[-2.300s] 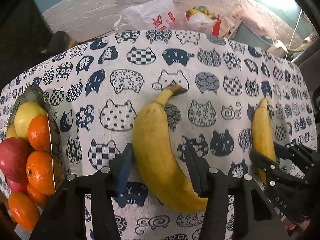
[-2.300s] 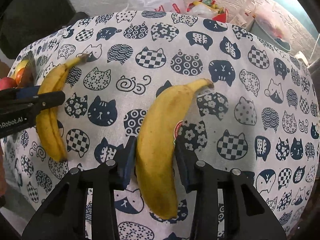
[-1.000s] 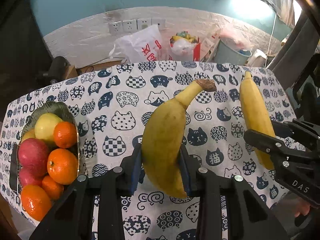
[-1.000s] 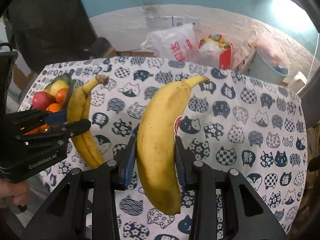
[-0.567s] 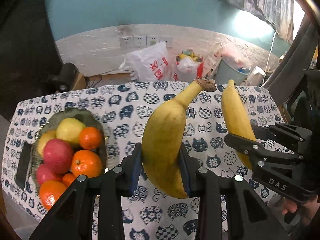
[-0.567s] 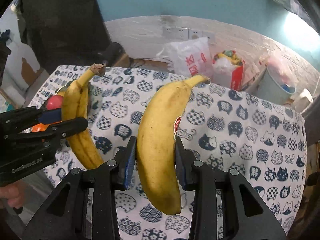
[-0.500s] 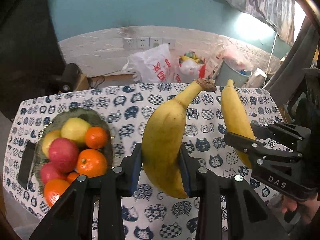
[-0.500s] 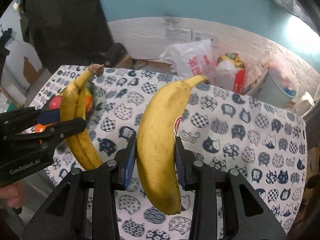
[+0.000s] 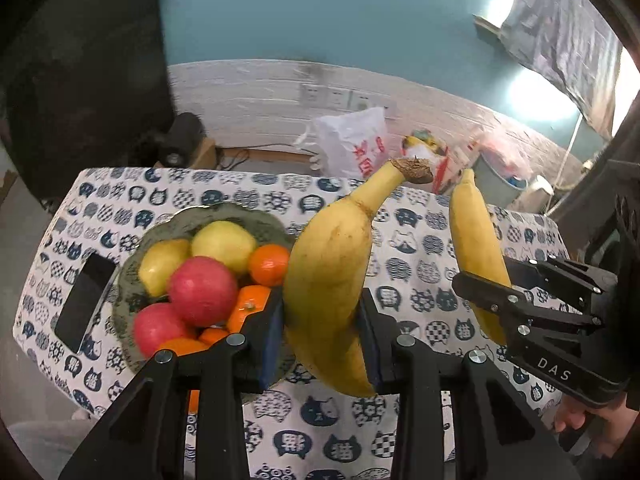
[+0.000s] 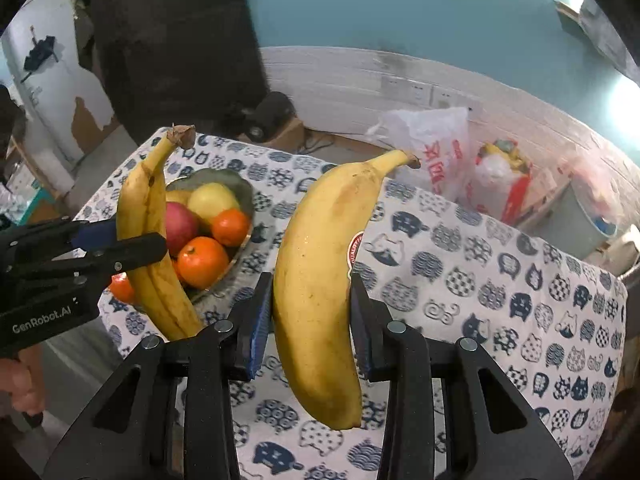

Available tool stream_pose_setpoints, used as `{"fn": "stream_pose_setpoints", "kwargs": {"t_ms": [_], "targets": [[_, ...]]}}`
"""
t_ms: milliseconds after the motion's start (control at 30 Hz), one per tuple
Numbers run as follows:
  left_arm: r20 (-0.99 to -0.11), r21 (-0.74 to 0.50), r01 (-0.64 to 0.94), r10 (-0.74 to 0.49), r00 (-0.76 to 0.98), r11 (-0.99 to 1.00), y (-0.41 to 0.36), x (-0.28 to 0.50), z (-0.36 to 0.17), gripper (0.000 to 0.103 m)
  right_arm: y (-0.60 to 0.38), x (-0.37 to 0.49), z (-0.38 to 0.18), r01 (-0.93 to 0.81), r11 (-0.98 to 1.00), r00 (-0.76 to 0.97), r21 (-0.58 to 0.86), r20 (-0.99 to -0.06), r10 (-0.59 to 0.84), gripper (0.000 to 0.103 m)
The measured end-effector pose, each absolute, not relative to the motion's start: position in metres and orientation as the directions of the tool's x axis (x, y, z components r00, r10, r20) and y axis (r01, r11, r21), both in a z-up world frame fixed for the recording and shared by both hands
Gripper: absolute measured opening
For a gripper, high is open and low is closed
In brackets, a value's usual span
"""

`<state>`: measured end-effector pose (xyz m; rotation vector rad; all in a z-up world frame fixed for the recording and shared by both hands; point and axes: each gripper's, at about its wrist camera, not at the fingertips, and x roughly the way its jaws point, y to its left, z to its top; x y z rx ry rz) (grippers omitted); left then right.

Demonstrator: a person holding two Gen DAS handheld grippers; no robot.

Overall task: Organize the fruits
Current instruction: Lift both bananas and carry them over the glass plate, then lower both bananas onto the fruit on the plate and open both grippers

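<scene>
My left gripper (image 9: 322,336) is shut on a yellow banana (image 9: 332,276) with a brown stem tip, held in the air above the table. My right gripper (image 10: 306,320) is shut on a second banana (image 10: 320,272) that carries a red sticker. In each wrist view the other gripper and its banana appear at the side: the right gripper (image 9: 496,300) to the right, the left gripper (image 10: 132,240) to the left. A green fruit bowl (image 9: 132,280) with apples, pears and oranges sits on the table, below and left of the left banana.
A cat-print tablecloth (image 9: 416,248) covers the table. A dark phone (image 9: 84,300) lies left of the bowl. Beyond the far edge are a white plastic bag (image 9: 352,148), other bags, a bucket (image 10: 580,216) and wall sockets. A hand (image 9: 592,424) holds the right gripper.
Both grippers have risen with their bananas and moved left toward the bowl. The bowl has come from the left edge to just beside the left banana.
</scene>
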<state>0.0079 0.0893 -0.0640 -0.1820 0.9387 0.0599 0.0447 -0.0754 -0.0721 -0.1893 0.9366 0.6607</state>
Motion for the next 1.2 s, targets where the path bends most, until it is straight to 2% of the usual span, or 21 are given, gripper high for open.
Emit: {"fn": "stream_pose_setpoints", "kwargs": {"t_ms": [500, 900, 1200], "targets": [[-0.800, -0.177, -0.251, 0.010, 0.600, 0.952, 0.148, -0.002, -0.064, 0.035, -0.006, 0.047, -0.073, -0.675, 0.723, 0.361, 0.148, -0.789, 0.498, 0.034], [-0.833, -0.202, -0.361, 0.034, 0.552, 0.911, 0.197, -0.001, -0.086, 0.035, 0.045, 0.058, -0.090, -0.718, 0.671, 0.287, 0.185, -0.800, 0.527, 0.034], [-0.845, -0.250, -0.387, -0.005, 0.535, 0.887, 0.212, 0.012, -0.100, 0.035, 0.077, 0.065, -0.101, -0.743, 0.636, 0.236, 0.208, -0.807, 0.540, 0.034]]}}
